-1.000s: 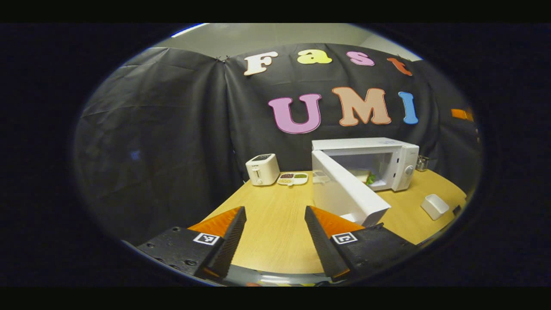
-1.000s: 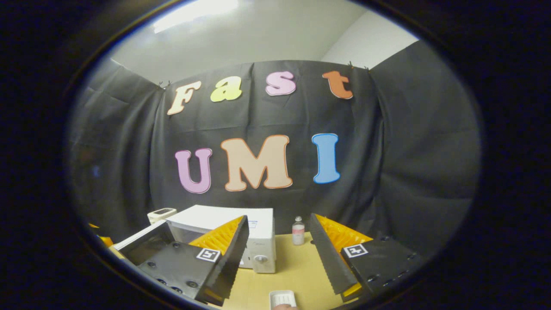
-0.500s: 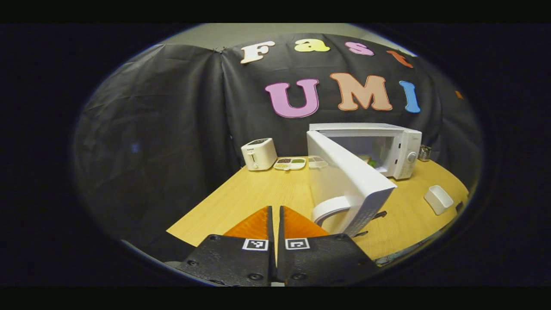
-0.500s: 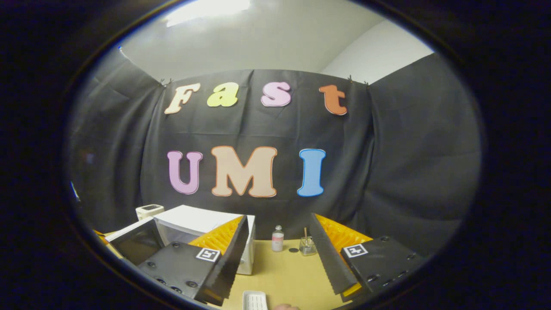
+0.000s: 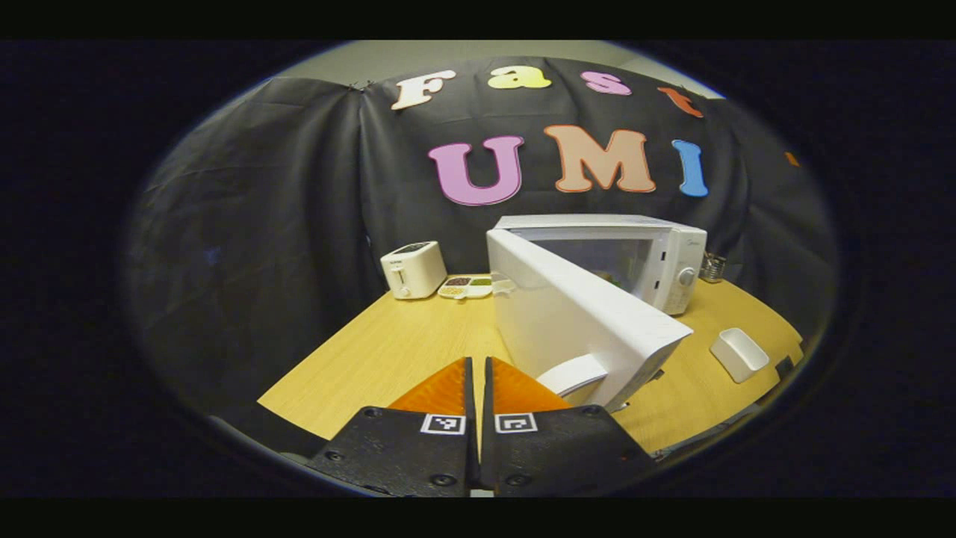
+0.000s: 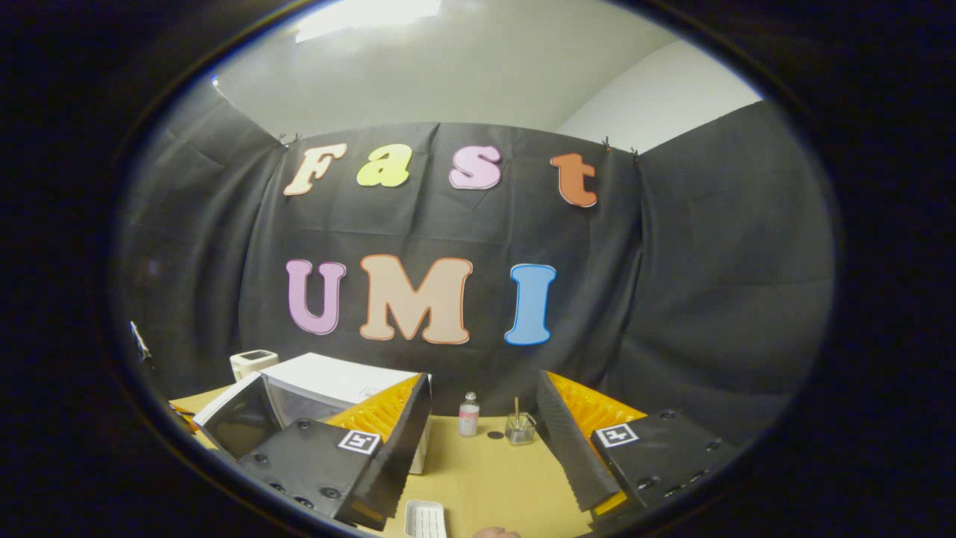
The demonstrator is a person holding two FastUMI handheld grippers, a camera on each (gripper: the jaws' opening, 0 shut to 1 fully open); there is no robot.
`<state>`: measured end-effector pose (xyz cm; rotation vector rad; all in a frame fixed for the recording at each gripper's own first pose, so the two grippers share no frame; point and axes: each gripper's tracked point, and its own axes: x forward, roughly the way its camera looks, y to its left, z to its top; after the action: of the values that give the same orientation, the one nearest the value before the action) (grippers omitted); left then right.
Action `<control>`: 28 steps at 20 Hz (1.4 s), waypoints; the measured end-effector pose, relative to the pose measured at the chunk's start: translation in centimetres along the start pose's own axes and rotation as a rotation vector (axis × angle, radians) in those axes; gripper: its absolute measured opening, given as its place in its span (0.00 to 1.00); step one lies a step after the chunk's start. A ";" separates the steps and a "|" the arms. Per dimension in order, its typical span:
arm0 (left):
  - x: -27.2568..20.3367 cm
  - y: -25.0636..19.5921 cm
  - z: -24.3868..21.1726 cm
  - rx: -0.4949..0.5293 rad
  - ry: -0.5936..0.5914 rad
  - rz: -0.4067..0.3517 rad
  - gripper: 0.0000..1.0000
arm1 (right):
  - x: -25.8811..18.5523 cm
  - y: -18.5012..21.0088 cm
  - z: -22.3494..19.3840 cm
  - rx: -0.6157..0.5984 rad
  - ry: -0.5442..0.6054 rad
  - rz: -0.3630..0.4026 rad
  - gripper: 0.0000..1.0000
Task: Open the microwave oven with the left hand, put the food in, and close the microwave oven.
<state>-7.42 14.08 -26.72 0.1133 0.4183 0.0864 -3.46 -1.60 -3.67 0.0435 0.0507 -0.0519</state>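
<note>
In the left gripper view, the left gripper has its jaws pressed together with nothing between them, just short of the curved white handle on the microwave oven door. That smooth, flat white door stands swung out toward the camera from the boxy white microwave oven, one of a kind on the wood-grain worktop. A scrap of green food shows inside the cavity. One white toaster, one compartment tray and one small white rectangular dish sit apart.

In the right gripper view, the right gripper has its ridged jaws wide apart and empty. Beyond stand one small bottle and one glass cup.
</note>
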 end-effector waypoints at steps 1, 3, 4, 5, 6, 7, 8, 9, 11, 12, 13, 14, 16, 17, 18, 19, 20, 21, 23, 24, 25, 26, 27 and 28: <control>0.2 -0.9 0.4 0.006 -0.011 -0.024 0.00 | 0.0 -0.2 0.3 -0.005 -0.009 -0.002 0.79; 0.6 -2.7 1.0 0.005 -0.023 -0.056 0.01 | -0.1 0.1 0.1 -0.026 -0.012 -0.004 0.80; 0.8 -3.6 1.3 -0.005 -0.033 -0.077 0.00 | -0.1 0.6 0.0 -0.033 -0.015 0.001 0.80; 0.9 -4.8 1.6 -0.009 -0.039 -0.101 0.00 | -0.2 0.9 0.1 -0.042 -0.017 0.003 0.81; 1.2 -5.6 1.6 0.000 -0.040 -0.114 0.00 | -0.4 1.2 0.1 -0.048 -0.019 0.006 0.81; 1.4 -6.3 2.0 0.006 -0.055 -0.125 0.00 | -0.5 1.6 0.0 -0.051 -0.023 0.009 0.81; 1.6 -7.2 2.3 0.012 -0.059 -0.143 0.00 | -0.7 1.9 0.2 -0.057 -0.022 0.012 0.81; 1.8 -8.0 2.5 0.013 -0.065 -0.158 0.00 | -0.9 2.2 0.1 -0.064 -0.026 0.015 0.82; 2.3 -9.4 3.1 0.013 -0.077 -0.182 0.00 | -1.0 2.4 0.3 -0.078 -0.032 0.018 0.87; 2.6 -10.0 3.5 0.011 -0.084 -0.191 0.01 | -1.0 2.7 0.2 -0.076 -0.032 0.024 0.87; 2.9 -10.5 3.7 0.009 -0.090 -0.196 0.02 | -0.9 3.0 0.3 -0.072 -0.030 0.027 0.87; 3.3 -11.1 3.9 0.012 -0.092 -0.201 0.02 | -0.8 3.2 0.3 -0.064 -0.034 0.029 0.87; 3.8 -12.1 4.2 0.019 -0.106 -0.211 0.02 | -0.6 3.5 0.4 -0.045 -0.036 0.034 0.87; 4.2 -12.6 4.1 0.022 -0.105 -0.218 0.00 | -0.6 3.6 0.3 -0.042 -0.035 0.036 0.87; 4.7 -13.1 4.0 0.020 -0.102 -0.222 0.01 | -0.5 3.6 0.4 -0.041 -0.039 0.034 0.87; 5.0 -13.3 3.7 0.018 -0.091 -0.220 0.00 | -0.4 3.6 0.5 -0.040 -0.038 0.035 0.87; 5.2 -13.6 3.9 0.018 -0.091 -0.227 0.00 | -0.4 3.8 0.4 -0.037 -0.035 0.037 0.87; 5.4 -14.1 3.7 0.022 -0.086 -0.236 0.00 | -0.4 3.8 0.2 -0.036 -0.033 0.037 0.87; 6.0 -14.4 4.3 0.034 -0.105 -0.248 0.02 | -0.5 3.7 0.2 -0.041 -0.032 0.034 0.87; 6.5 -14.5 4.6 0.045 -0.112 -0.248 0.02 | -0.4 3.8 0.1 -0.043 -0.029 0.033 0.87; 7.0 -14.4 4.6 0.055 -0.110 -0.233 0.00 | -0.5 3.9 0.0 -0.043 -0.025 0.033 0.87; 7.5 -14.6 4.8 0.048 -0.116 -0.239 0.00 | -0.5 3.8 0.1 -0.043 -0.027 0.031 0.87; 7.9 -15.1 4.9 0.041 -0.114 -0.248 0.00 | -0.4 3.7 0.2 -0.044 -0.028 0.027 0.87; 8.5 -15.4 4.9 0.041 -0.109 -0.247 0.00 | -0.4 3.7 0.3 -0.041 -0.028 0.027 0.87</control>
<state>3.24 -0.69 -27.59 0.1057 0.3225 -0.1706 -3.64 2.09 -3.21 0.0025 0.0235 -0.0249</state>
